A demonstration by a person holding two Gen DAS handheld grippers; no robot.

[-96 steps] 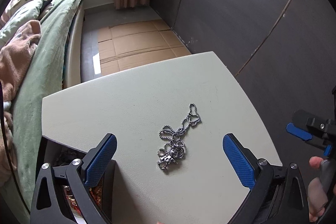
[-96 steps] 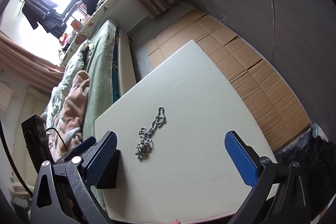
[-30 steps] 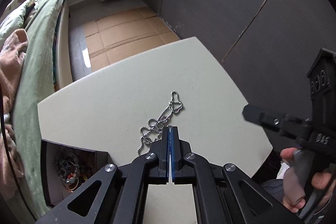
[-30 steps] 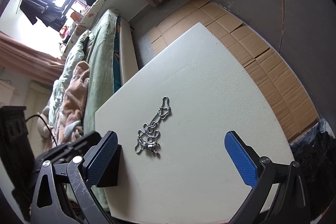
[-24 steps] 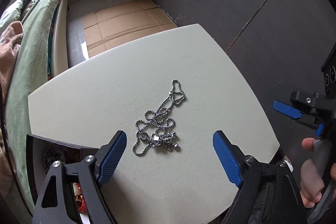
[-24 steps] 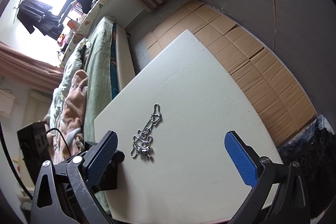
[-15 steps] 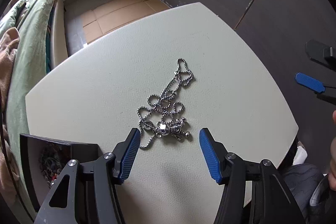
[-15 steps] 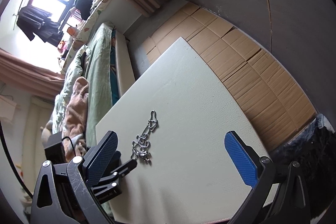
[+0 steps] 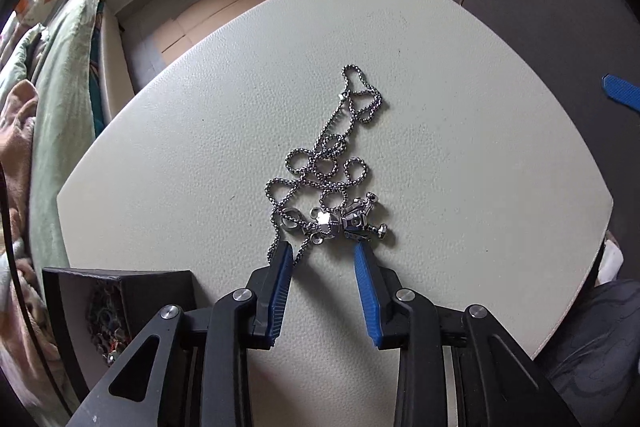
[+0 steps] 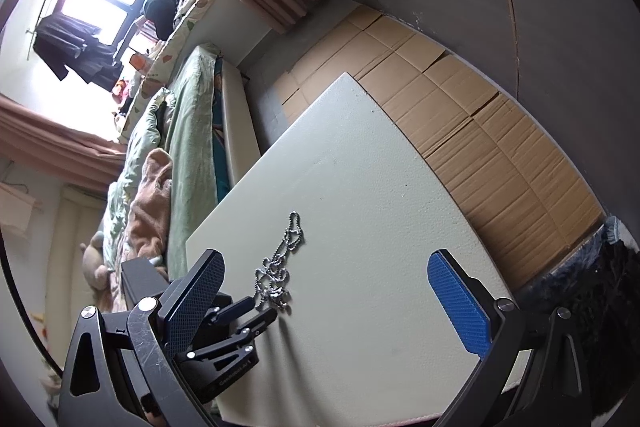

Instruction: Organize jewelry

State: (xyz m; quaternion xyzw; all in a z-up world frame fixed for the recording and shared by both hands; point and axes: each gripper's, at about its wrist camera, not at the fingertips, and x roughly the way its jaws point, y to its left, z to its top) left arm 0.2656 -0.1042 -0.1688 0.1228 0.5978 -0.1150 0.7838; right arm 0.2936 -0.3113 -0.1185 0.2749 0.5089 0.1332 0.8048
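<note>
Left gripper [image 9: 322, 254] partly open, fingertips low over table [image 9: 460, 131], straddling pendant end of tangled necklace [image 9: 329, 183], not gripping. Right gripper [image 10: 326, 293] wide open, empty, well apart. Open black box [image 9: 120, 291] at table's left edge

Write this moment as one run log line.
left gripper: open, closing around silver ball-chain necklace | right gripper: open, idle | necklace on white table

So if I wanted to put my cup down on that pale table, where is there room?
The table is bare on its right half, between the necklace and the right edge, and along the far edge toward the cardboard floor. Left of the chain is free too. It is crowded near the front: the left tool sits at the pendant, and the black box fills the near left corner.
</note>
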